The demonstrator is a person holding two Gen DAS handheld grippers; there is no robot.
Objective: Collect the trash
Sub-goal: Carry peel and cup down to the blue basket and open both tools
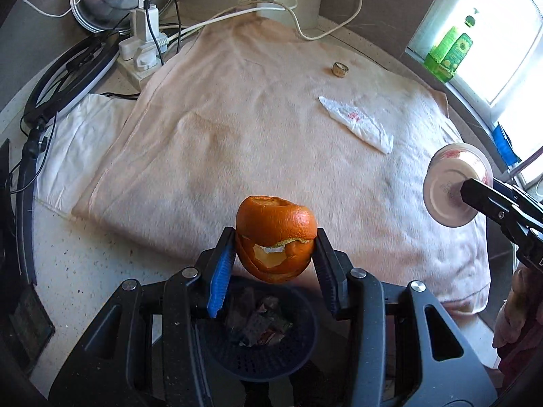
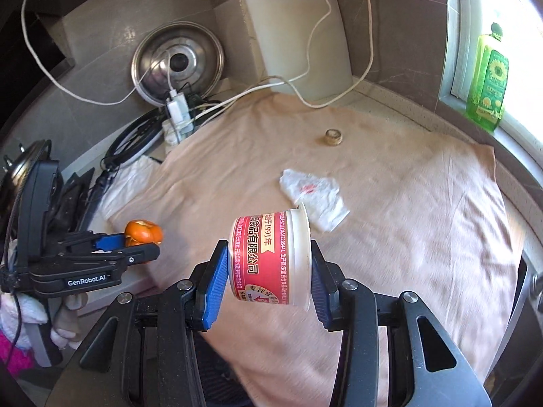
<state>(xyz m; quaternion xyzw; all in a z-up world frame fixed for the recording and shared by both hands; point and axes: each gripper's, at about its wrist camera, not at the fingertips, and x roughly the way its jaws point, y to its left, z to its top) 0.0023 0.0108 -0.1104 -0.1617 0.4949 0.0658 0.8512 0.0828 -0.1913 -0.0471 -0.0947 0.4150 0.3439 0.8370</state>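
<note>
Our left hand-held gripper (image 1: 275, 249) clamps the orange peel (image 1: 276, 237) over the dark basket (image 1: 258, 352) at the tabletop's near edge; our right hand-held gripper (image 2: 269, 259) clamps the red cup (image 2: 271, 257) above the open towel (image 2: 407, 210), wrapper (image 2: 314, 198) and cap (image 2: 332, 136) beyond.

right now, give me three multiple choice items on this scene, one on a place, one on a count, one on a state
1. Where does the bottle cap lie?
A. on the towel
B. in the bin
C. on the windowsill

2. How many pieces of trash remain on the towel?
A. none
B. two
C. five

3. What do the left tongs hold?
A. nothing
B. a spoon
C. orange peel

A: the cap sits on the cloth.
B: only the cap and the crumpled wrapper.
C: the peel is clamped between the pads.
</note>
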